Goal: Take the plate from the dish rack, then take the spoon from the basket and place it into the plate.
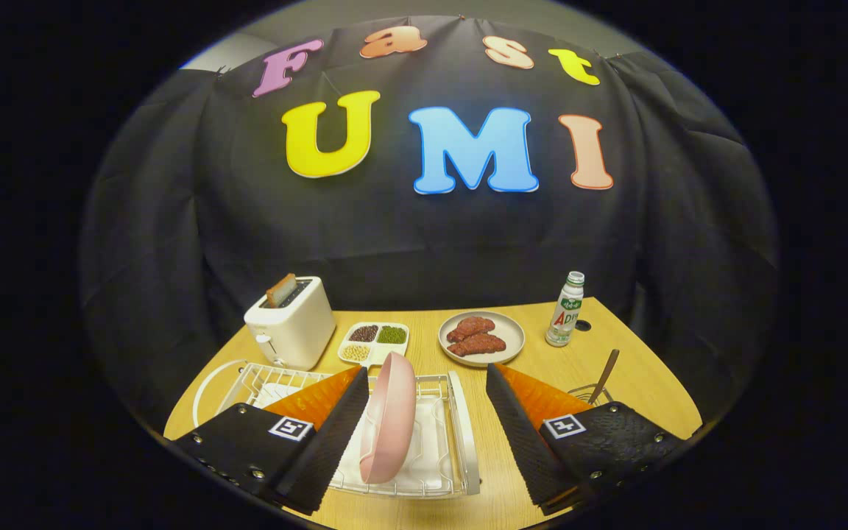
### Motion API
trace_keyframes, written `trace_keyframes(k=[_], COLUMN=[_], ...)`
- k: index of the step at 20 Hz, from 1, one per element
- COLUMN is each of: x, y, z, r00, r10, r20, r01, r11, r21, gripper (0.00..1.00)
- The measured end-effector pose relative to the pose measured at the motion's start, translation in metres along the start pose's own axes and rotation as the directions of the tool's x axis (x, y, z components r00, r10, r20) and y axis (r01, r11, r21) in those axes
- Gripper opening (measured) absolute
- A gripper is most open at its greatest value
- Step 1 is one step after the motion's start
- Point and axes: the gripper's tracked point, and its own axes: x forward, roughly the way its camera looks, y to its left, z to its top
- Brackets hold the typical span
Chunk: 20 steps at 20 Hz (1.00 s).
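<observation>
On the wooden table (512,486), pink plate (389,419) upright in dish rack (461,427), between wide-spread gripper (428,434) fingers.

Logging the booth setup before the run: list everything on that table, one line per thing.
Plate: one, pink, upright on edge in the dish rack, between the fingers.
Dish rack: one, white wire.
Toaster: one, cream, a slice in its slot, beyond the rack.
Divided dish: one, white, holding beans, beside the toaster.
Round plate: one, beige, holding brown food.
Bottle: one, white, green cap, beside the round plate.
Spoon: one, brown handle, standing in the wire basket.
Table: one, light wood.
Gripper: one, open around the pink plate.
</observation>
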Motion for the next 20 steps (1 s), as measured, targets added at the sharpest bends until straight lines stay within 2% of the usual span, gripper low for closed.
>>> trace_keyframes(k=[7,8,9,10,11,12,13,15,20], x=[0.040,0.042,0.046,0.050,0.054,0.057,0.056,0.055,0.056], y=[0.018,0.020,0.022,0.023,0.024,0.025,0.028,0.020,0.005], z=[-0.047,-0.050,-0.053,-0.052,-0.057,-0.060,-0.060,-0.061,-0.062], r00=[0.976,0.972,0.969,0.967,0.964,0.961,0.958,0.949,0.929], r10=[-0.017,-0.015,-0.014,-0.015,-0.010,-0.009,0.001,-0.037,-0.096], r20=[-0.219,-0.235,-0.246,-0.256,-0.266,-0.278,-0.286,-0.312,-0.357], r01=[0.014,0.012,0.010,0.011,0.007,0.004,-0.007,0.029,0.105], r11=[1.000,1.000,1.000,1.000,1.000,1.000,1.000,0.999,0.994], r21=[-0.017,-0.014,-0.015,-0.016,-0.015,-0.016,-0.019,-0.030,0.006], gripper=[0.94,0.91,0.83,0.83,0.74,0.72,0.59,0.36,0.26])
